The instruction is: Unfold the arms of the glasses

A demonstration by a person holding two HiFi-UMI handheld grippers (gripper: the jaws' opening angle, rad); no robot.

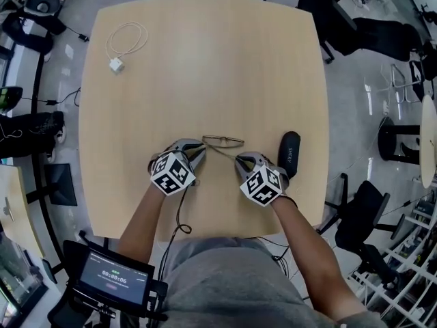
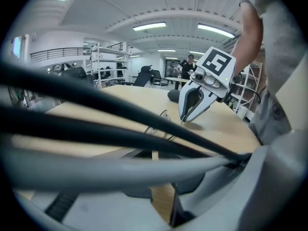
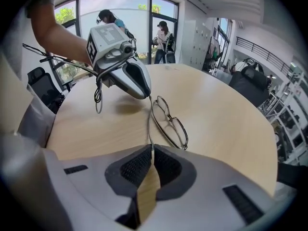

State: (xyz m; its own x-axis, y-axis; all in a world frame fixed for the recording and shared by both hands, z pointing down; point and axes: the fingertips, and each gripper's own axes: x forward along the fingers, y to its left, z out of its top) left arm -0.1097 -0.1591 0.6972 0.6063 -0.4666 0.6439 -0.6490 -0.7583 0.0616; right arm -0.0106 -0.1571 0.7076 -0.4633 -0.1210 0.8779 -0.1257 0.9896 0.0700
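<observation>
Thin metal-framed glasses lie on the wooden table just beyond both grippers. One arm runs from the frame's left end back to my right gripper. In the right gripper view, that gripper is shut on this thin arm, with the lenses just ahead. My left gripper points its closed tips at the frame's left end and grips it there. Black cables cross the left gripper view and hide most of its jaws; the glasses and the right gripper show beyond.
A black glasses case lies right of the right gripper. A white charger with its coiled cable sits at the far left of the table. Office chairs ring the table. A tablet is at the lower left. People stand far off.
</observation>
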